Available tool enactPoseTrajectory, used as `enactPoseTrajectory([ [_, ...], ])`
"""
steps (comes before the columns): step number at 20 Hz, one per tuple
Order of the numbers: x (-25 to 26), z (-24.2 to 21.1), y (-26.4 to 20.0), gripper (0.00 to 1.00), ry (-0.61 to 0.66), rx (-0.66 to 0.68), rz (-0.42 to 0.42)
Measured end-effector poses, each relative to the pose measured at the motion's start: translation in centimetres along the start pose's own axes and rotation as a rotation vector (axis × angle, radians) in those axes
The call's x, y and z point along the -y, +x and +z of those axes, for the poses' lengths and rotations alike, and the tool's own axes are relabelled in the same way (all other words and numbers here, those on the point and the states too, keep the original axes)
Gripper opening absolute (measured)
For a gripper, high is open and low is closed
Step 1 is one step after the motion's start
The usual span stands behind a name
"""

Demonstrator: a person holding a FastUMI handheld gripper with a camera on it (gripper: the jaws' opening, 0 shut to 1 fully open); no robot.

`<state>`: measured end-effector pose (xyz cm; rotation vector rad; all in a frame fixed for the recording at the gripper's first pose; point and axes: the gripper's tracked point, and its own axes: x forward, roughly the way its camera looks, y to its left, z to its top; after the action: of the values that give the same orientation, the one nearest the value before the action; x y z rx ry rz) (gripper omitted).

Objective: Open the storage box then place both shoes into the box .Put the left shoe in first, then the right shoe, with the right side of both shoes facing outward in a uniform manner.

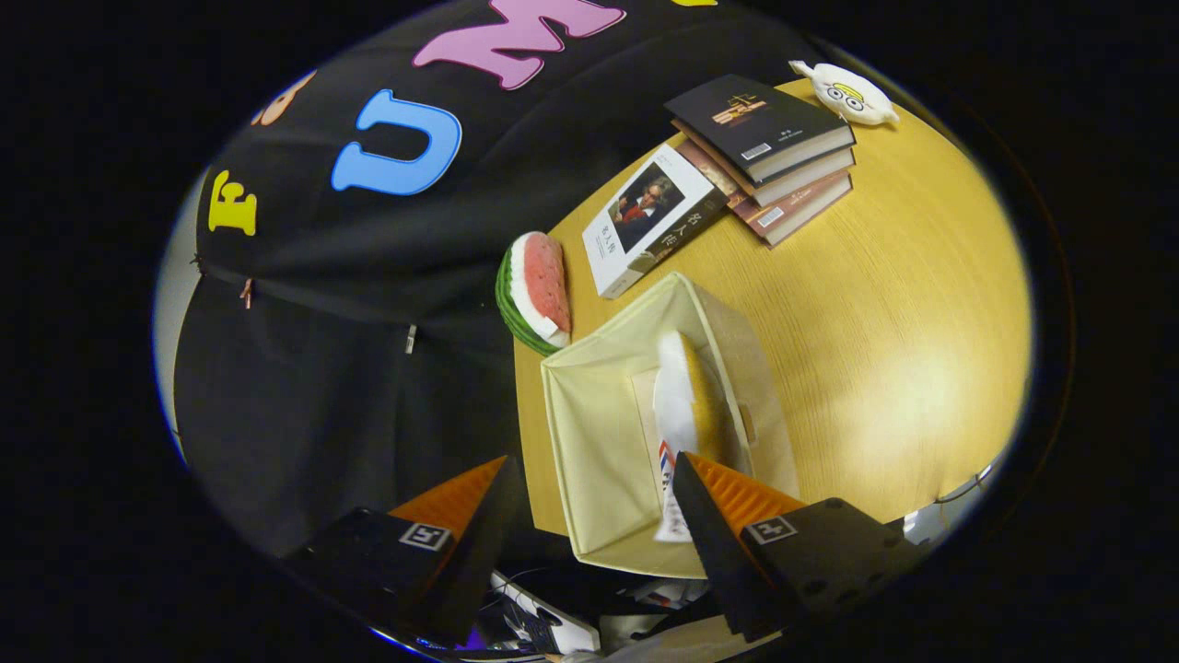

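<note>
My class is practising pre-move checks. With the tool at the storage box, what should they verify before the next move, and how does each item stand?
1. Storage box open: ok.
2. A shoe inside the box: ok.
3. That shoe is the left one: cannot tell.
4. Its right side faces outward: cannot tell.
5. Both shoes in the box: not ok, one seen inside.
6. Tool open and holding nothing: ok, fingers wide apart, one close beside the shoe.
</note>
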<state>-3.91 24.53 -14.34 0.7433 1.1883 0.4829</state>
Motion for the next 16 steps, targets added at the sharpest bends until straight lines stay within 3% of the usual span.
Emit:
enactPoseTrajectory([
  [6,-0.5,4.7,-3.5,0.99,-0.224,0.187,-0.070],
  [12,-0.3,10.0,-8.6,0.98,-0.342,0.403,-0.127],
  [16,0.6,14.0,-12.6,0.98,-0.448,0.559,-0.207],
])
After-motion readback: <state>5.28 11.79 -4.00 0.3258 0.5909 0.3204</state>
